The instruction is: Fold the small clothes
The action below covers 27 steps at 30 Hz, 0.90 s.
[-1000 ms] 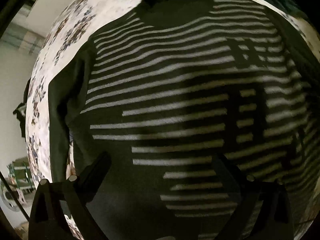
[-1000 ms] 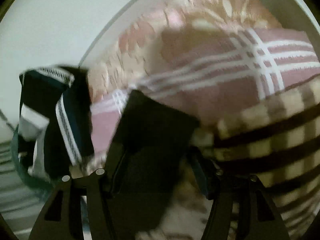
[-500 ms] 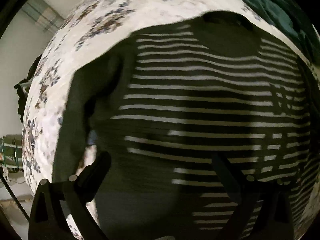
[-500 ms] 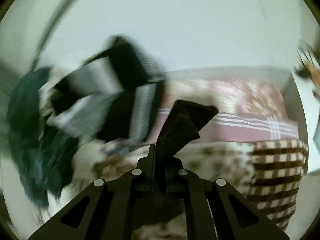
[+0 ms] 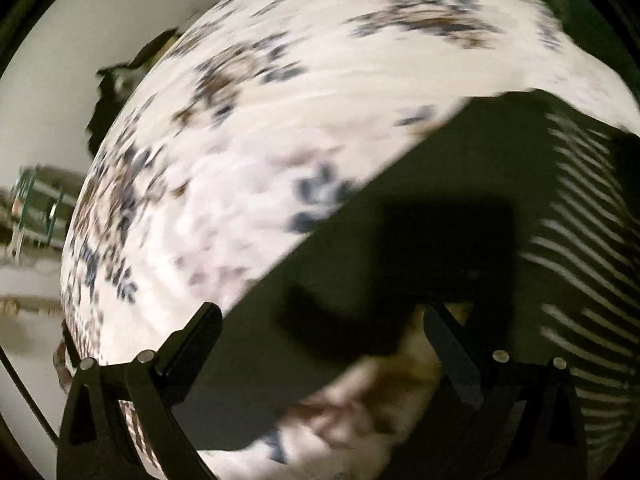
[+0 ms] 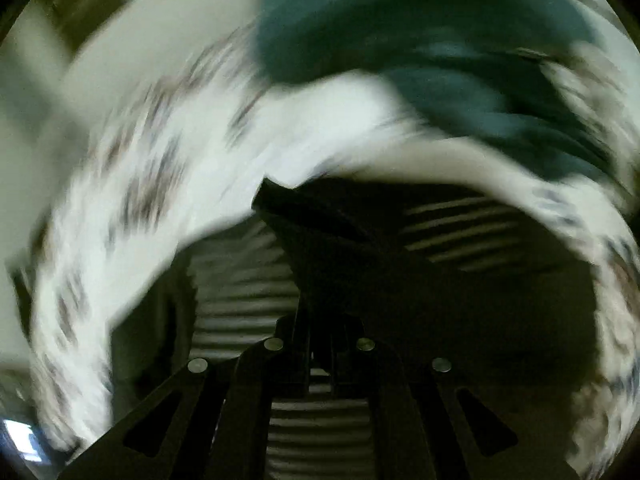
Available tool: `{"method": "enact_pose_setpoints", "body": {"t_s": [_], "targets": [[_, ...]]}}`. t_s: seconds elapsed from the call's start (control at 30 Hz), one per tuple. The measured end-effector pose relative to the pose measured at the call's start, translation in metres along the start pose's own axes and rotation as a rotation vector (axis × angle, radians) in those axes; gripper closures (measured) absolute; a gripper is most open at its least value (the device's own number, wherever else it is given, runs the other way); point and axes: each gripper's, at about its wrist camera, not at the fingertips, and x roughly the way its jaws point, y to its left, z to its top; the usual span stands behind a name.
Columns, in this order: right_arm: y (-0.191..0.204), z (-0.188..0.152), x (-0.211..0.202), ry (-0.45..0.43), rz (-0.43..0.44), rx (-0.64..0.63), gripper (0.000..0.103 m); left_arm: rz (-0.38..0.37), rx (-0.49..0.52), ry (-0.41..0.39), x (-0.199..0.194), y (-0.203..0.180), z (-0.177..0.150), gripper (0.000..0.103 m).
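White bedding printed with dark floral sprigs [image 5: 280,92] covers the bed and fills the left wrist view from nine o'clock round to one, with a pale wall and a green-framed piece of furniture [image 5: 36,208] off at nine. The dark long-sleeved top with thin white stripes [image 5: 580,240] lies spread on the bed, its plain sleeve running from the lower left up to two o'clock. The left tongs [image 5: 320,336] stand spread wide above that sleeve, pinching nothing. In the blurred right wrist view, the right tongs [image 6: 320,344] are pressed together over the striped body, with a dark flap rising from them toward twelve; whether they pinch cloth I cannot tell. A teal garment [image 6: 440,40] is heaped at one o'clock. The sleeve fold seems in hand: next, the left tongs must descend and nip the sleeve edge cleanly.
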Motion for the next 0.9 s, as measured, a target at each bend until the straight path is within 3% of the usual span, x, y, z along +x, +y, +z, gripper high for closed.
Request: {"method": "enact_pose_setpoints", "body": {"t_s": [0.03, 0.17, 0.27, 0.37, 0.43, 0.47, 0.53, 0.6, 0.7, 0.8, 0.9], "targets": [[0.036, -0.005, 0.020, 0.012, -0.025, -0.073, 0.097, 0.004, -0.017, 0.009, 0.007, 0.010, -0.001, 0.000], [0.111, -0.021, 0.053, 0.011, -0.058, -0.225, 0.097, 0.004, -0.053, 0.022, 0.023, 0.034, -0.005, 0.000], [0.138, -0.030, 0.065, 0.049, -0.062, -0.269, 0.097, -0.004, -0.062, 0.035, 0.032, 0.043, -0.007, 0.000], [0.095, -0.032, 0.064, 0.173, 0.041, -0.231, 0.090, -0.032, -0.087, 0.045, 0.031, 0.054, -0.009, 0.000], [0.066, -0.035, 0.050, 0.237, 0.135, -0.127, 0.056, -0.066, -0.121, 0.049, 0.024, 0.067, -0.017, 0.000], [0.049, -0.038, 0.042, 0.235, 0.137, -0.087, 0.030, -0.084, -0.145, 0.049, 0.019, 0.075, -0.025, 0.000], [0.014, -0.046, 0.012, 0.196, 0.063, -0.017, 0.025, -0.110, -0.190, 0.071, 0.011, 0.091, -0.045, 0.000], [-0.019, -0.058, -0.013, 0.174, -0.061, 0.028, 0.010, -0.123, -0.234, 0.112, 0.008, 0.107, -0.068, 0.000], [-0.062, -0.071, -0.042, 0.157, -0.189, 0.085, 0.004, -0.152, -0.326, 0.200, 0.010, 0.135, -0.109, 0.000], [-0.089, -0.081, -0.053, 0.167, -0.238, 0.110, 0.004, -0.184, -0.423, 0.265, 0.021, 0.158, -0.142, 0.000], [-0.099, -0.089, -0.048, 0.190, -0.234, 0.146, 0.004, -0.296, -0.608, 0.363, 0.047, 0.182, -0.173, 0.000]]}}
